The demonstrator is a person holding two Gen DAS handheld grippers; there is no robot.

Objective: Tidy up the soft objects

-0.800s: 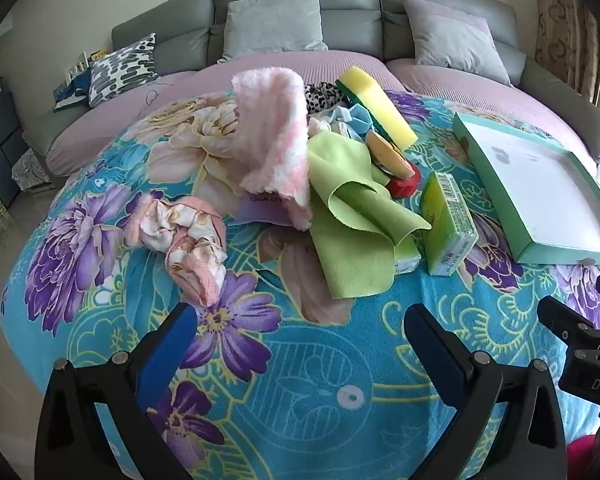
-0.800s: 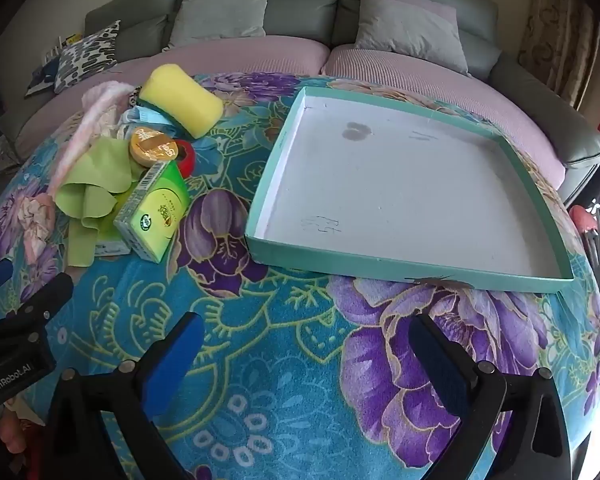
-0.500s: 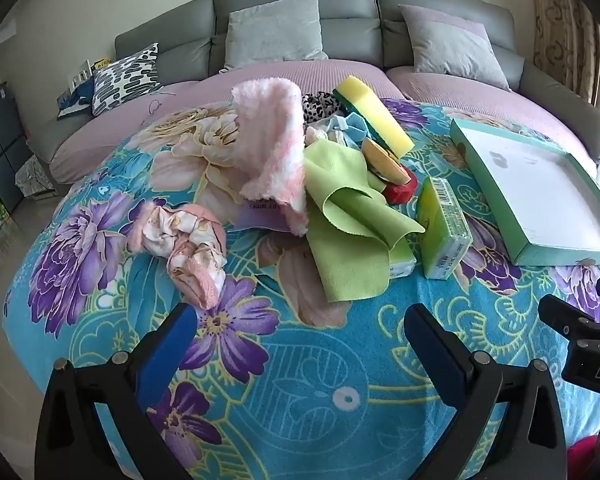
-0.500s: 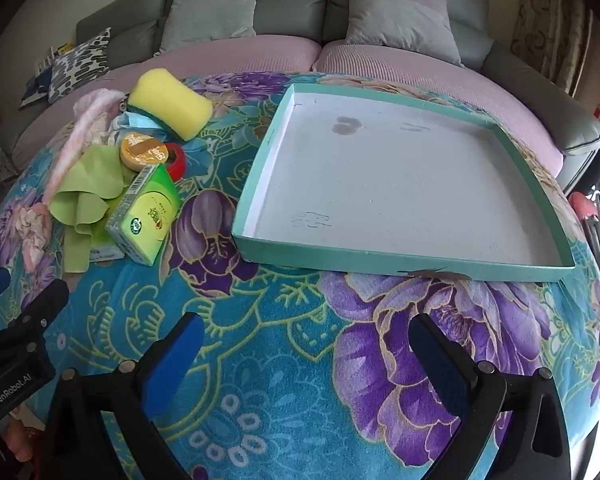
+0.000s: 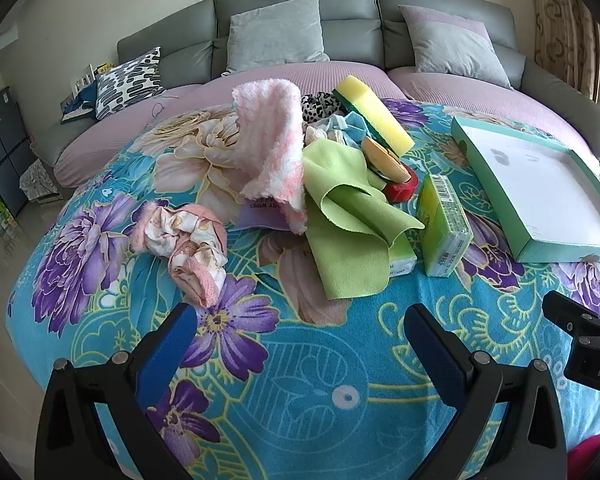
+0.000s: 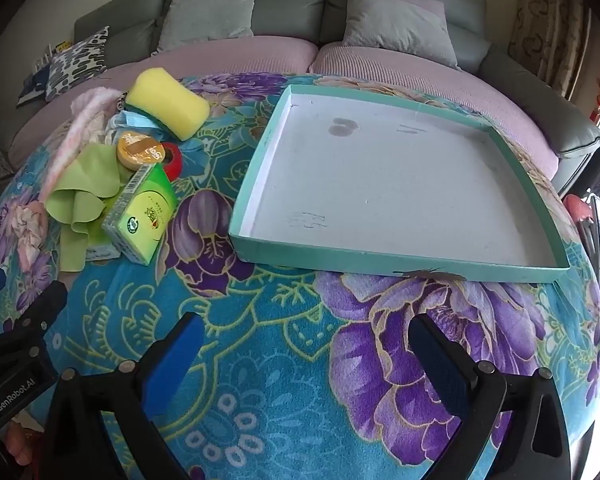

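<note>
A pile of soft things lies on the flowered blanket: a fluffy pink-white towel, a green cloth, a yellow sponge, a leopard-print piece, a light blue cloth and a crumpled pink floral cloth. The empty teal tray lies to the right of the pile. My left gripper is open and empty, short of the pile. My right gripper is open and empty, in front of the tray.
A green tissue pack, a wipes pack under the towel, and tape rolls lie in the pile. A grey sofa with cushions stands behind. The blanket's edge drops off at the left.
Both grippers have drawn back and tilted up slightly, so the sofa back shows more. Both stay open; the objects have not moved.
</note>
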